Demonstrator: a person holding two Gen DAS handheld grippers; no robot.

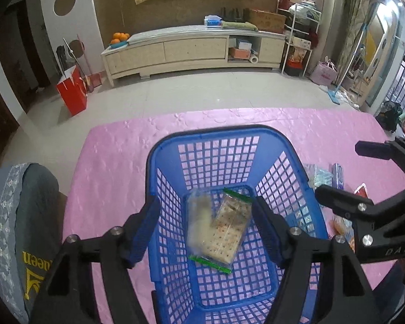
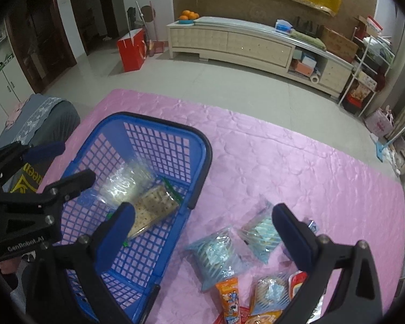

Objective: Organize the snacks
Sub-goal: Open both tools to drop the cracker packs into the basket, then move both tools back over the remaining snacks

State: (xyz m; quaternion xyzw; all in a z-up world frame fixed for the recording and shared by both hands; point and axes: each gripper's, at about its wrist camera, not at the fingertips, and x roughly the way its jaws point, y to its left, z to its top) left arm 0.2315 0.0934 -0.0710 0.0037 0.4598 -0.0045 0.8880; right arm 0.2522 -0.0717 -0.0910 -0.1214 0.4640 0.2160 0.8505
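A blue plastic basket (image 1: 216, 132) stands on the pink table cloth (image 1: 116, 162). Inside it is a clear packet of crackers (image 1: 226, 229) with green sealed ends, one end blurred. My left gripper (image 1: 205, 210) hangs open above the basket, its pads apart from the packet. From the right wrist view the same packet (image 2: 151, 208) rests against the basket's (image 2: 159, 122) floor and far wall, with the left gripper (image 2: 74, 160) above it. My right gripper (image 2: 203, 210) is open and empty over loose snacks: two light blue packets (image 2: 216, 253) and an orange one (image 2: 229, 297).
More wrapped snacks lie at the table's near right edge (image 2: 272, 291). A chair with a grey cover (image 1: 21, 216) stands at the table's left side. Bare pink cloth (image 2: 283, 162) stretches beyond the basket and snacks. A long cabinet (image 1: 191, 48) lines the far wall.
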